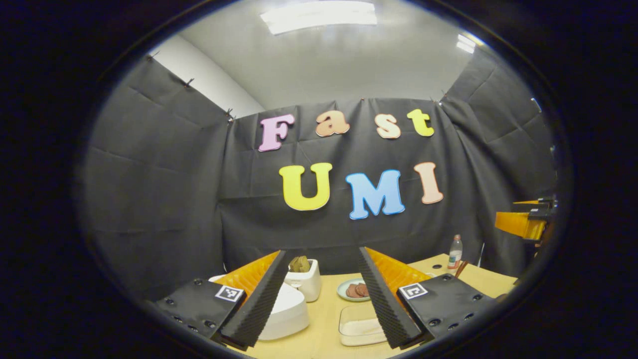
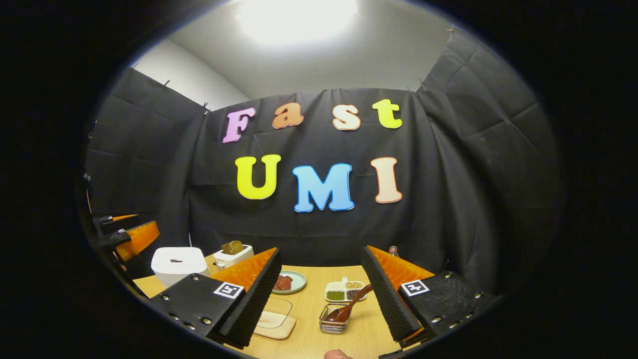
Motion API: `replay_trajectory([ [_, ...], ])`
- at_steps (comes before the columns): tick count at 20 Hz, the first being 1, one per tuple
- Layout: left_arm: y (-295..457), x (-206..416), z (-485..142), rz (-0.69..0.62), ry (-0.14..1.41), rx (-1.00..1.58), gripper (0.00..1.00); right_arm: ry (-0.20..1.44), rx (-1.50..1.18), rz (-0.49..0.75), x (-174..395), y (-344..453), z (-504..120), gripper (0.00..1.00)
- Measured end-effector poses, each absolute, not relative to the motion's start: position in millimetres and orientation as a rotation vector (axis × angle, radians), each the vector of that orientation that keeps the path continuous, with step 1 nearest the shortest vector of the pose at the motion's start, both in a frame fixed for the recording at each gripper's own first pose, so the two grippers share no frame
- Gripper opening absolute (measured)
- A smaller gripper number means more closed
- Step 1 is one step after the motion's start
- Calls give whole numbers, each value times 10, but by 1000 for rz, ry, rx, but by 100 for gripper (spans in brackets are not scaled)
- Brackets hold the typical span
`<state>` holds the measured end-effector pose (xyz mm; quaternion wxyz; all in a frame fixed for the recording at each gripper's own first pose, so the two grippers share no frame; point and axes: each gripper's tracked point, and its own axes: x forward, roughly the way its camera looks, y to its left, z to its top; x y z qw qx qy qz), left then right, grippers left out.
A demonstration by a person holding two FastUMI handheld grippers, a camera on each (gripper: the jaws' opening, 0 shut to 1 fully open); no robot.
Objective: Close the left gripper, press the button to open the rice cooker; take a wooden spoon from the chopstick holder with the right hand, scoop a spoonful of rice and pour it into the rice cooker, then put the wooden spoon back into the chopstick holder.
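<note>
Both sets of jaws stand wide open and hold nothing. In the left gripper view the left gripper (image 1: 324,299) hangs at the bottom centre of the frame, above the table (image 1: 324,319), with the white rice cooker (image 1: 284,311) at the lower left, partly behind its left finger, lid still down. Just right of it lies a clear rice container (image 1: 356,326) with a pale layer inside. The right gripper (image 2: 319,299) frames the chopstick holder (image 2: 334,321) at the bottom centre of the right gripper view, the wooden spoon (image 2: 354,301) leaning out of it toward the upper right.

The spoon looks light, stiff and smooth, so it could twist between the pads; the best hold is probably across the bare handle above the holder's rim. The small holder may tip if the spoon is dragged sideways. The cooker's button cannot be made out; it likely wants a firm straight push with closed fingers
</note>
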<state>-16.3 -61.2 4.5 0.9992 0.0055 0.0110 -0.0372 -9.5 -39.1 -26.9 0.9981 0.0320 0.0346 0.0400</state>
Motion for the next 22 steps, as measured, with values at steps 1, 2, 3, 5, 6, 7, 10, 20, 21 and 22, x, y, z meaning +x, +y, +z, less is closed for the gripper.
replay_trajectory([
  [1,-591,-199,62,-76,17,4,94,68,54,83,-126,-340,-247,99],
  [2,-551,-229,49,-75,17,3,96,66,40,86,-145,-294,-240,99],
  [3,-506,-249,33,-73,21,3,97,63,26,92,-172,-254,-217,99],
  [5,-412,-277,75,-67,18,-3,94,55,14,98,-187,-168,-171,99],
  [6,-375,-286,86,-64,13,-11,94,51,13,99,-205,-140,-171,99],
  [7,-339,-294,97,-62,12,-17,94,47,14,98,-220,-112,-154,99],
  [10,-256,-292,105,-53,15,-14,100,43,14,96,-234,-47,-131,99],
  [20,-184,-286,136,-62,13,11,94,40,-5,96,-246,44,-72,99],
  [21,-189,-281,162,-65,7,16,94,39,-10,97,-259,54,-67,99],
  [22,-192,-306,173,-67,2,18,94,37,-13,98,-250,64,-50,99],
])
